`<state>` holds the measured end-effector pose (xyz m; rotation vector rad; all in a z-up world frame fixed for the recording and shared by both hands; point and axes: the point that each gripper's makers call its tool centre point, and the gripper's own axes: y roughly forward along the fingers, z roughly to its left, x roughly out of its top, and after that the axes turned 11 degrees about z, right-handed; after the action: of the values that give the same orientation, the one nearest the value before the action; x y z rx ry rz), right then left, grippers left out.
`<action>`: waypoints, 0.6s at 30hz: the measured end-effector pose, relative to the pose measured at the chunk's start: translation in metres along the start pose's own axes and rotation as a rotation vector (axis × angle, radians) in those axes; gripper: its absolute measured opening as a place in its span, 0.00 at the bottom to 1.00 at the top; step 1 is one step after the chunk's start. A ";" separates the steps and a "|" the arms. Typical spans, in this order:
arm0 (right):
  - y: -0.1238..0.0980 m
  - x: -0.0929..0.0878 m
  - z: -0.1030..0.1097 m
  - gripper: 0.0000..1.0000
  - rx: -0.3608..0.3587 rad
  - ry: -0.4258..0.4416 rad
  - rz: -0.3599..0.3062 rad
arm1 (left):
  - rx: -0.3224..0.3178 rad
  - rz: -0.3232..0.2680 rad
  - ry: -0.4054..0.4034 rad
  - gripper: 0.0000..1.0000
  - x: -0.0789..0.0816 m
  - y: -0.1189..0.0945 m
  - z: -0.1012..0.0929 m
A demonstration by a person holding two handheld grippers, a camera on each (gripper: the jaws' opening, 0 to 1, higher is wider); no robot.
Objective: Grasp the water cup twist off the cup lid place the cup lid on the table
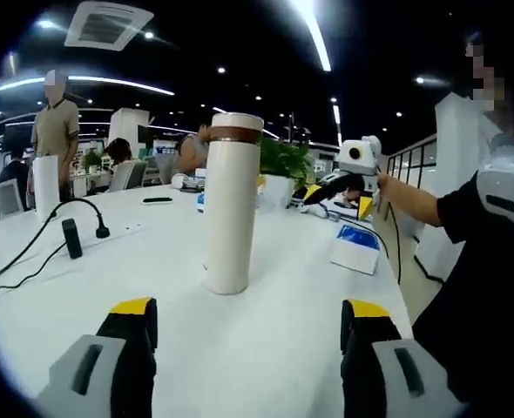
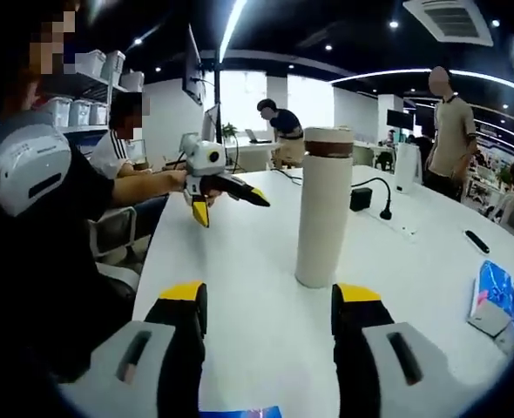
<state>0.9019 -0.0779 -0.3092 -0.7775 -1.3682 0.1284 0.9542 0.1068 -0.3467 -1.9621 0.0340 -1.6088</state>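
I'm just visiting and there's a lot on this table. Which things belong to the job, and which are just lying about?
For the job:
- water cup, upright on the table
- cup lid, still on
- left claw and right claw, both open

Lying about:
- gooseneck microphone
- blue-and-white packet
- potted plant

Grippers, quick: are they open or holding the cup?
Left gripper: open, holding nothing.
Right gripper: open, holding nothing.
The cup stands untouched.

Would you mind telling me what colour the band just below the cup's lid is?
The band is brown, on a cream-white cup; clearest in the left gripper view.
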 end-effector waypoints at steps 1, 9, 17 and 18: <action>0.000 0.000 0.000 0.60 -0.001 0.003 -0.002 | -0.001 0.001 0.000 0.86 0.000 0.001 0.000; 0.009 -0.004 -0.001 0.60 0.015 0.015 -0.006 | -0.002 0.001 0.000 0.88 -0.002 0.005 0.001; 0.012 -0.003 -0.004 0.60 0.031 0.043 -0.035 | -0.022 -0.027 -0.030 0.88 0.001 0.018 0.004; 0.011 -0.003 -0.005 0.60 0.032 0.047 -0.040 | -0.024 -0.027 -0.030 0.87 0.001 0.019 0.004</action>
<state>0.9096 -0.0729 -0.3180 -0.7226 -1.3334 0.0999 0.9643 0.0927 -0.3550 -2.0132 0.0150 -1.6023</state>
